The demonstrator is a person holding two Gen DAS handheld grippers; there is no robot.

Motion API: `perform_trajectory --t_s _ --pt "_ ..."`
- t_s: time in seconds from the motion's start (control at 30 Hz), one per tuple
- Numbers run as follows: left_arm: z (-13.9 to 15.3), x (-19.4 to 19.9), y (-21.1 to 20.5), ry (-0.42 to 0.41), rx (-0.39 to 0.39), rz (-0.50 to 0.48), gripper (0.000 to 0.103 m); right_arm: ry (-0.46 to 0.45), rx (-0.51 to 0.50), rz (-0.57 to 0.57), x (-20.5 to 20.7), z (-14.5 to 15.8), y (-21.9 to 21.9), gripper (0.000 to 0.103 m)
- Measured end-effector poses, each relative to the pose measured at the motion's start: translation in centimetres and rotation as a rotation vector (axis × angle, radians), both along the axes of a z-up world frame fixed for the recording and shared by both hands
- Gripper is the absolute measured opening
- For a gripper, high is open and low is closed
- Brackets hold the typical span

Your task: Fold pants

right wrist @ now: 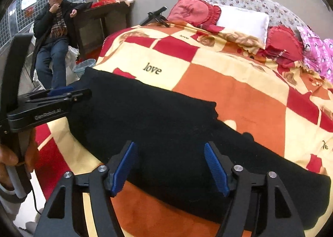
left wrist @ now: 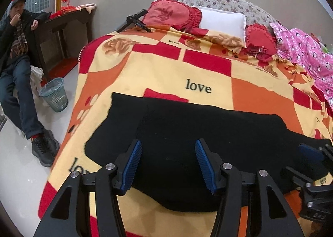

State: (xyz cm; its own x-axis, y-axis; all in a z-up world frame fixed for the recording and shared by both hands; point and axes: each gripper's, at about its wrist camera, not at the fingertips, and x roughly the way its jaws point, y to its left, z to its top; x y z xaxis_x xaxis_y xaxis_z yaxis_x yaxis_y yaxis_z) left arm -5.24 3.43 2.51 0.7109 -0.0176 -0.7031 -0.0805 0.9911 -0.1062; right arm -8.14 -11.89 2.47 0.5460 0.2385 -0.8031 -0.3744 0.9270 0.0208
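Black pants (left wrist: 187, 130) lie flat across a checked red, orange and yellow blanket (left wrist: 162, 70) on a bed; they also show in the right wrist view (right wrist: 156, 124). My left gripper (left wrist: 168, 164) is open, its blue pads spread over the near edge of the pants. My right gripper (right wrist: 170, 166) is open too, over the near edge of the pants further right. The right gripper shows at the right edge of the left wrist view (left wrist: 312, 166). The left gripper shows at the left of the right wrist view (right wrist: 56, 97).
Red cushions (left wrist: 170, 13), a white pillow (left wrist: 222, 20) and pink bedding (left wrist: 306, 49) lie at the bed's far end. A black stand (left wrist: 135, 21) rests at the far left corner. A seated man (left wrist: 18, 49), a mesh bin (left wrist: 55, 94) and a dark table (left wrist: 66, 29) are left of the bed.
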Motion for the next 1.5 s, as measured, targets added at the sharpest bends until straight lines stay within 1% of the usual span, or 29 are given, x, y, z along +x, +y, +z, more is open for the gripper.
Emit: perform_trajectory --t_s 0.13,0.27,0.3,0.47,0.53,0.63,0.8,1.0,1.1,1.17,1.2,1.23,1.37,1.43,1.5 --pt "-0.9 0.3 -0.6 0.017 -0.001 -0.014 0.054 0.031 0.002 -0.033 0.7 -1.3 -0.8 0.071" --pt "-1.7 1.0 -1.2 0.017 0.025 -0.018 0.054 0.057 0.010 -0.056 1.1 -2.9 -1.4 0.072" --pt "-1.8 1.2 -1.2 0.021 0.022 -0.017 0.054 0.042 0.014 -0.055 1.0 -2.9 -1.4 0.072" --pt "-1.2 1.3 -1.7 0.028 0.029 -0.023 0.054 0.043 0.023 -0.062 0.7 -2.0 -2.5 0.072" --pt "-0.8 1.1 -2.1 0.035 0.017 -0.033 0.053 0.030 0.021 -0.087 0.3 -1.5 -3.7 0.072" --pt "0.0 0.6 -3.2 0.023 0.013 -0.056 0.053 0.029 0.013 -0.133 -0.4 -1.1 -6.1 0.073" --pt "1.1 -0.3 -4.9 0.005 0.016 -0.102 0.054 0.028 0.000 -0.240 -1.9 -0.7 -11.3 0.074" --pt "1.6 -0.7 -7.6 0.001 0.026 -0.173 0.054 0.045 -0.019 -0.378 -4.4 -1.0 -17.7 0.074" --pt "1.6 -0.3 -9.0 0.024 0.018 -0.231 0.054 0.043 0.004 -0.402 -5.6 -1.0 -19.9 0.074" --pt "1.5 0.0 -10.2 0.039 0.011 -0.276 0.056 0.039 -0.027 -0.436 -6.3 -0.7 -21.1 0.076" --pt "1.4 0.3 -10.9 0.048 0.009 -0.299 0.059 0.039 -0.044 -0.461 -6.8 -0.7 -22.0 0.077" --pt "1.3 0.6 -11.7 0.060 0.010 -0.324 0.060 0.042 -0.044 -0.483 -7.1 -0.7 -22.8 0.078" --pt "1.3 2.0 -14.3 0.098 0.007 -0.409 0.060 0.043 -0.015 -0.572 -8.5 -0.4 -26.0 0.078" --pt "1.3 3.0 -16.1 0.122 0.007 -0.460 0.060 0.036 -0.007 -0.592 -9.0 -0.1 -26.8 0.078" --pt "1.6 4.1 -17.6 0.126 0.009 -0.503 0.061 0.034 -0.003 -0.597 -9.2 -0.1 -27.4 0.079"
